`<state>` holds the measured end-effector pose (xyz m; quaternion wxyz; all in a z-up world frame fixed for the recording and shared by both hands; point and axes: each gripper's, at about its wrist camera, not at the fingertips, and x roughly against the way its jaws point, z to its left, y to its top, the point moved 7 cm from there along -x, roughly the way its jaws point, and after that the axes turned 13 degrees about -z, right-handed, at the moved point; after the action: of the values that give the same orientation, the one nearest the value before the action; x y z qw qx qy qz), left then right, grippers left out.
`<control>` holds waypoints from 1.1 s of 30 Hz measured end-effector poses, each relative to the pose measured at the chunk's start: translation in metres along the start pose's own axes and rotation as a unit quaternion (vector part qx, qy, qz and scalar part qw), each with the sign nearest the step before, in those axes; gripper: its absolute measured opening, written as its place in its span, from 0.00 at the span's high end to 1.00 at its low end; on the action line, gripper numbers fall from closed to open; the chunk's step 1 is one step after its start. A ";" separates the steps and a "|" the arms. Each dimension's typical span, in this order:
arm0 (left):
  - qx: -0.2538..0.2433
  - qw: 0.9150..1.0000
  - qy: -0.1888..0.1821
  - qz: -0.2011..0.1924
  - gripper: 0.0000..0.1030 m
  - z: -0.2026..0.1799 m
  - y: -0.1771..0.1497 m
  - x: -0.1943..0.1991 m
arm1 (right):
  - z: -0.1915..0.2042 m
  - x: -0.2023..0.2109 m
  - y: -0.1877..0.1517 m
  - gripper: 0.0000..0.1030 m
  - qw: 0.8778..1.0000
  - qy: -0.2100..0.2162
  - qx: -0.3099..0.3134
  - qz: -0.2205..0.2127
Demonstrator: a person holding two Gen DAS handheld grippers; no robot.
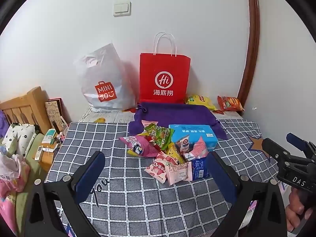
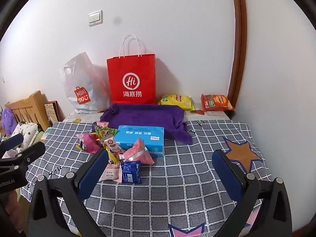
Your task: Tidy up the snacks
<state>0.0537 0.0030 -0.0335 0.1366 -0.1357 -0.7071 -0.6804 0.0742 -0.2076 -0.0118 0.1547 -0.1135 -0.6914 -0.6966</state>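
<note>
Both the left gripper (image 1: 156, 167) and right gripper (image 2: 161, 165) gape empty before the snack pile (image 1: 167, 152); only the left view shows a cluttered bedside shelf (image 1: 47, 148) left of it.

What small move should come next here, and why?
Probably bring the open left tongs forward and down onto the nearest pink packet. Both tongs hold nothing, and the snack pile lies loose on the checked cloth just ahead.
</note>
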 end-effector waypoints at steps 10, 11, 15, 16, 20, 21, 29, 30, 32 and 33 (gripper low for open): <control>0.003 1.000 -0.001 -0.002 0.00 0.002 0.005 0.001 | -0.001 0.000 0.001 0.00 1.000 0.007 -0.014 -0.006; 0.002 1.000 -0.002 -0.002 0.00 0.002 0.005 0.001 | -0.002 0.001 0.002 0.00 1.000 0.007 -0.015 -0.006; 0.002 1.000 -0.001 -0.003 0.00 0.003 0.009 0.000 | 0.002 0.006 0.004 0.00 1.000 0.005 -0.009 -0.010; 0.000 1.000 -0.001 -0.002 0.00 0.003 0.009 0.000 | 0.001 0.006 0.004 0.00 1.000 0.005 -0.009 -0.010; -0.004 1.000 0.003 -0.011 0.00 0.000 0.007 0.002 | 0.001 0.006 0.004 0.00 1.000 0.004 -0.011 -0.010; -0.004 1.000 0.004 -0.013 0.00 0.000 0.007 0.003 | 0.001 0.006 0.004 0.00 1.000 0.004 -0.013 -0.009; 0.008 1.000 0.009 -0.028 0.00 0.003 0.007 0.007 | 0.000 0.006 0.002 0.00 1.000 -0.004 -0.014 -0.009; 0.010 1.000 0.008 -0.026 0.00 0.002 0.007 0.007 | -0.001 0.006 0.002 0.00 1.000 -0.003 -0.016 -0.009; 0.011 1.000 0.006 -0.025 0.01 0.003 0.007 0.006 | -0.001 0.005 0.002 0.00 1.000 -0.002 -0.018 -0.007; 0.010 1.000 0.007 -0.026 0.00 0.004 0.006 0.007 | -0.001 0.005 0.002 0.00 1.000 -0.003 -0.018 -0.007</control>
<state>0.0497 0.0069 -0.0252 0.1257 -0.1110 -0.7162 -0.6775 0.0701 -0.2092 -0.0077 0.1453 -0.1133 -0.6800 -0.7097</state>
